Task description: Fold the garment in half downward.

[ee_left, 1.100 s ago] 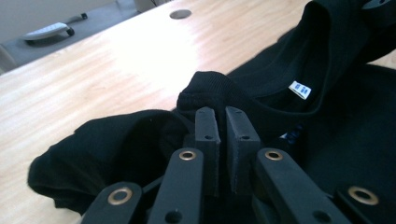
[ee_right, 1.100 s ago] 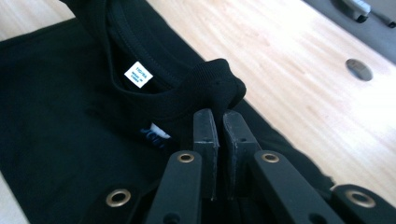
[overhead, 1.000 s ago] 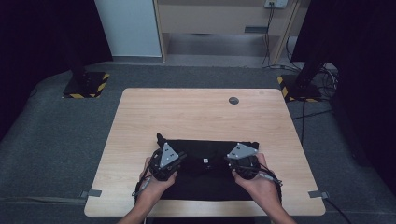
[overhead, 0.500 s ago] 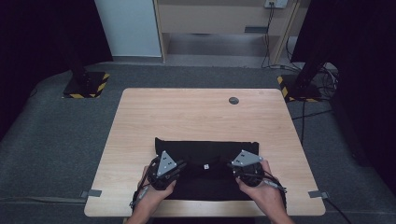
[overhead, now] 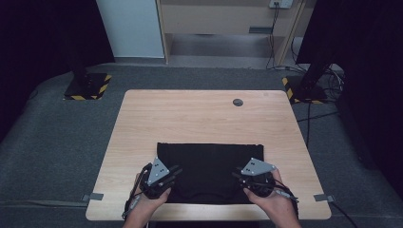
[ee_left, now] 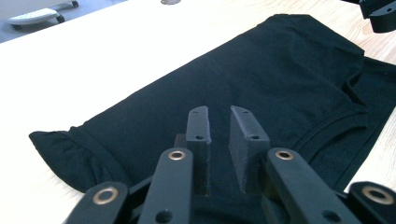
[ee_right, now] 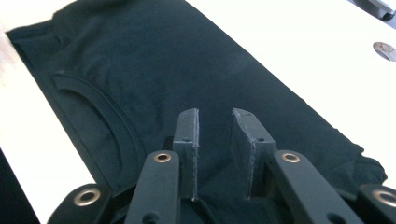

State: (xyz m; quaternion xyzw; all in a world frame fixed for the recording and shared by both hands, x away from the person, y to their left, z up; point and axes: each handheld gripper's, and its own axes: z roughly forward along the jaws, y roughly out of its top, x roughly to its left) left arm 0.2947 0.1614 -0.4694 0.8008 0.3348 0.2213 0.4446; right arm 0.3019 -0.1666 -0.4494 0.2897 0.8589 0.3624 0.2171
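Your black shirt (overhead: 209,171) lies folded flat on the bench (overhead: 190,118). Your left hand-held gripper (ee_left: 226,123) and right hand-held gripper (ee_right: 215,126) have just been opening, pinching nothing. More folds may remain.

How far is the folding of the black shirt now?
Done: the shirt lies as a flat rectangle on the table. In hand: left gripper and right gripper have just been opening, nothing between the jaws. Left: perhaps one more fold.

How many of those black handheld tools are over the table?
2. The left tool sits over the black shirt's near left part, the right tool over its near right part, each in one hand.
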